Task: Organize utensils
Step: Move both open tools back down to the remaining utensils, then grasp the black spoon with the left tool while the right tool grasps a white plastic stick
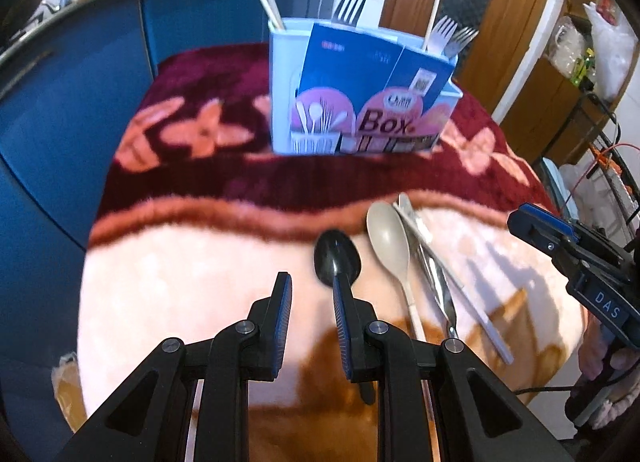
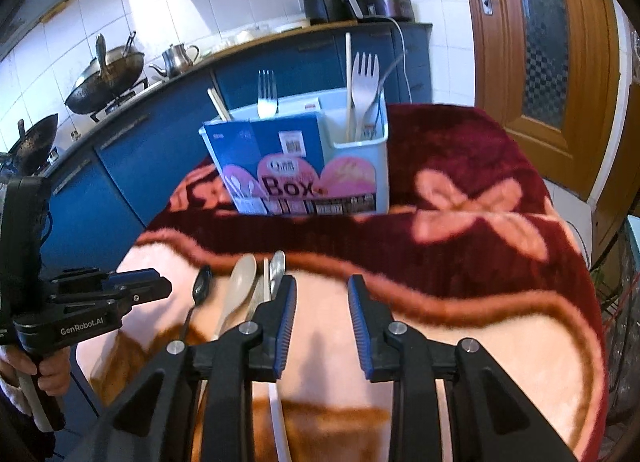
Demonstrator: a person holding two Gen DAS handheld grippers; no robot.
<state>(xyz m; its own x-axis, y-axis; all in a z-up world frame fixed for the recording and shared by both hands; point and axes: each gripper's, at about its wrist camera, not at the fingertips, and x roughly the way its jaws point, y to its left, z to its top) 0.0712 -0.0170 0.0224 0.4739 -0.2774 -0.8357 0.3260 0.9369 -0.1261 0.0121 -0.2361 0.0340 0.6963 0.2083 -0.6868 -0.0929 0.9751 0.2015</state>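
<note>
tools (image 1: 310, 290) (image 2: 322, 294) both spread | black spoon (image 1: 337, 258) under left tool | utensil box (image 1: 360, 102) behind

Your plush blanket (image 1: 208, 222) covers the surface; on it, at twelve o'clock, stands the utensil box (image 1: 362, 102), and at three o'clock lie a black spoon (image 1: 337, 258), beige spoon (image 1: 387, 238), metal utensil (image 1: 434, 270) and chopstick (image 1: 476, 306)

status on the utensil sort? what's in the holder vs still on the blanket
Partly done. The holder already has three forks and chopsticks standing in it. In hand: nothing; left gripper is open by the black spoon, right gripper open and empty. Left on the blanket: black spoon, beige spoon, a metal utensil and a white chopstick.
</note>
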